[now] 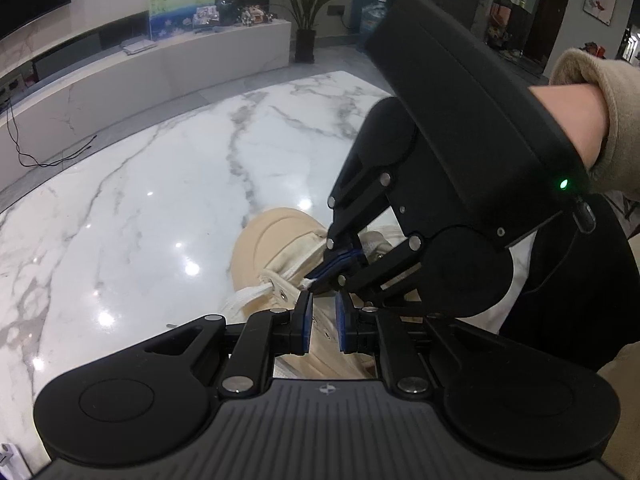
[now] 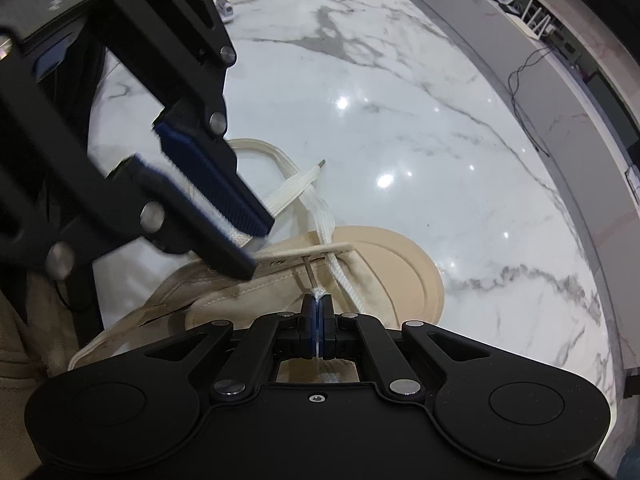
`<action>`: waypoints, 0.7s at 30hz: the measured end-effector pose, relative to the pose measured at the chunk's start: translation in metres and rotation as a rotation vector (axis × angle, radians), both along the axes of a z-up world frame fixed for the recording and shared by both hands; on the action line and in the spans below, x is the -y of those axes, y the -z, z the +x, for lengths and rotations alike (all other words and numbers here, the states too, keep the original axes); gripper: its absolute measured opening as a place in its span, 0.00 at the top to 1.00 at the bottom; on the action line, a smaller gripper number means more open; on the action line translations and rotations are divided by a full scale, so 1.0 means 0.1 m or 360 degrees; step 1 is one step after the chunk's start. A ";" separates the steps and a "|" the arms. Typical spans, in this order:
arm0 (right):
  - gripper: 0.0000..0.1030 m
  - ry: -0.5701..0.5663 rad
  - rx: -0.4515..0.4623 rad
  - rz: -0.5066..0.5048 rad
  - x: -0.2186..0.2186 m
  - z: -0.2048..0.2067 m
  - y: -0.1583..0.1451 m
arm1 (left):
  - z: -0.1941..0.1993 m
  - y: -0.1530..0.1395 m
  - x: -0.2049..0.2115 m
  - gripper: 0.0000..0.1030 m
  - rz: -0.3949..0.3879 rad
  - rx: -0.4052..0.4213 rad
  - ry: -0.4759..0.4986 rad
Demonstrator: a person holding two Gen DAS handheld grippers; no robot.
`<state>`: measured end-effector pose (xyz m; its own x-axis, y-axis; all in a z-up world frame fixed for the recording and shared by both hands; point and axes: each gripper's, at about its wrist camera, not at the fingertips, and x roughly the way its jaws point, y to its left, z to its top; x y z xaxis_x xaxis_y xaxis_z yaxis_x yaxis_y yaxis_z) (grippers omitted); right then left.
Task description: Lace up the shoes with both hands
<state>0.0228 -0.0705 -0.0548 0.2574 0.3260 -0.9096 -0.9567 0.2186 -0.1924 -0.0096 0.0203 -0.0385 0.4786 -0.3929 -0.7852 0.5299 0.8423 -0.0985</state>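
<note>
A beige canvas shoe (image 2: 248, 292) with a round cream toe cap (image 2: 396, 264) lies on the white marble table (image 2: 400, 120); it also shows in the left wrist view (image 1: 276, 248). My right gripper (image 2: 319, 300) is shut on the white lace end (image 2: 319, 293), whose clear tip (image 2: 309, 268) points at an eyelet. In the left wrist view the right gripper (image 1: 320, 280) pinches the lace just above my left gripper (image 1: 323, 312), which is open over the shoe with nothing between its blue pads. The other lace (image 2: 316, 204) trails loose across the table.
A long white cabinet (image 1: 160, 64) with boxes and a potted plant (image 1: 306, 12) stands beyond the table. A black cable (image 2: 528, 80) hangs past the table's far edge. My beige sleeve (image 1: 608, 120) is at the right.
</note>
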 end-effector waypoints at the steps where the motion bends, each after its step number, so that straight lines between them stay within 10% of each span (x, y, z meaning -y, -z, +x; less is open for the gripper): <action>1: 1.00 0.0005 -0.0001 0.0002 0.00 0.01 0.00 | 0.01 0.02 0.00 0.89 0.0005 -0.0007 -0.0007; 21: 1.00 0.0001 -0.0004 0.0052 0.00 -0.01 -0.06 | -0.03 0.02 -0.14 0.89 0.0005 -0.0042 -0.0067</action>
<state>0.0217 -0.0707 -0.0484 0.2553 0.3556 -0.8991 -0.9570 0.2252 -0.1827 -0.0127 0.0341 -0.0402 0.4735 -0.3706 -0.7990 0.4914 0.8640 -0.1096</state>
